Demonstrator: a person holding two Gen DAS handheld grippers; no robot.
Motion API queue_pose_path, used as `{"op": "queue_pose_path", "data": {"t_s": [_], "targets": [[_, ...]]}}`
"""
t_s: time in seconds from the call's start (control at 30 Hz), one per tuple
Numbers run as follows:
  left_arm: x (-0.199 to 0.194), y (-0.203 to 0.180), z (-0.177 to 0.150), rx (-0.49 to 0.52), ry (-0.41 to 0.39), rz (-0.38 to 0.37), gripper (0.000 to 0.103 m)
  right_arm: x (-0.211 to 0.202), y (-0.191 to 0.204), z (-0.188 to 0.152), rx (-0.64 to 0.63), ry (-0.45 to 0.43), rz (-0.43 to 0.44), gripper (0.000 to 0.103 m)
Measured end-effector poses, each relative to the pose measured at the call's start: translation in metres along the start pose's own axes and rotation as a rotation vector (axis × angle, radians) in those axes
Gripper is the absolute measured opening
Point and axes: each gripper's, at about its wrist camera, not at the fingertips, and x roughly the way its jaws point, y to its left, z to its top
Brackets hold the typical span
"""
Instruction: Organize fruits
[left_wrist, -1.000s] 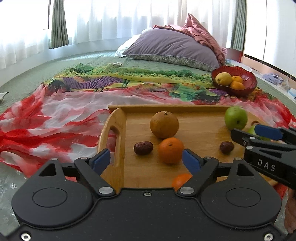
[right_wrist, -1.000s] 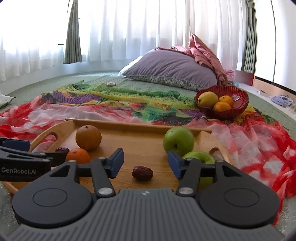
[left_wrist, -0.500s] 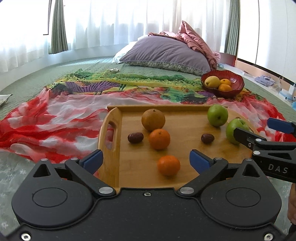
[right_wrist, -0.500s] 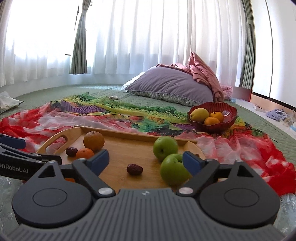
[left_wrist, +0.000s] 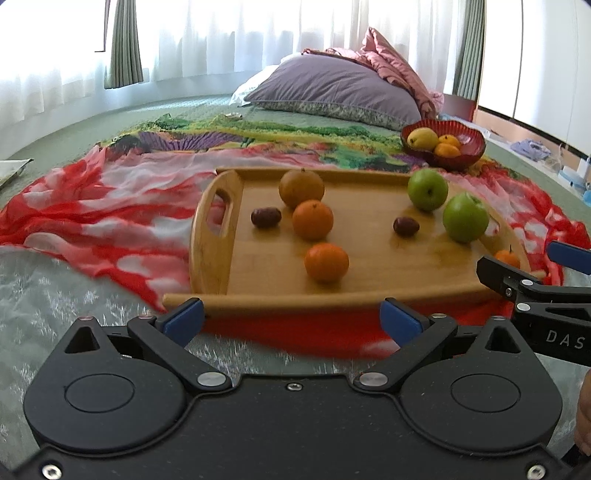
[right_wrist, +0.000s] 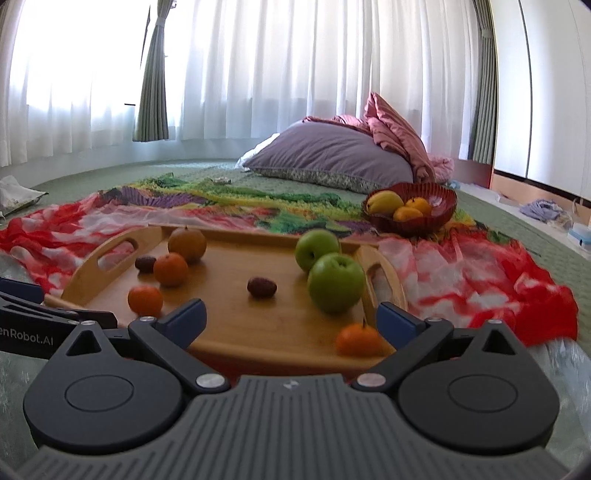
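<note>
A wooden tray (left_wrist: 214, 229) lies on a red patterned cloth. It carries a brown round fruit (left_wrist: 301, 187), two oranges (left_wrist: 312, 219) (left_wrist: 326, 262), two dates (left_wrist: 266, 216) (left_wrist: 405, 226), two green apples (left_wrist: 427, 189) (left_wrist: 465, 218) and a small orange (right_wrist: 358, 339). My left gripper (left_wrist: 291, 315) hovers open just short of the tray's near rim, with nothing between its fingers. My right gripper (right_wrist: 291, 315) is at the tray's near right corner. Its jaws are opening, and the small orange lies just ahead of them, untouched.
A red bowl (left_wrist: 469, 147) with a yellow fruit and oranges stands beyond the tray at the right. A purple pillow (right_wrist: 332, 158) and pink bedding lie at the back. The green bedspread (left_wrist: 55, 147) spreads to the left. Small clutter sits at the far right edge.
Both grippers have drawn back from the tray and their jaws have spread wider. The orange and the apple that were by the fingers now rest free on the tray.
</note>
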Motion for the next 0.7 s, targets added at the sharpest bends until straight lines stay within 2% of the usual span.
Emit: {"op": "queue_pose_path", "data": {"t_s": [0.7], "targets": [[0.02,-0.007,-0.02,0.014,0.049,0.036,0.103,0.005,-0.003,-0.037,-0.003,0.076,-0.012,0.103]]}}
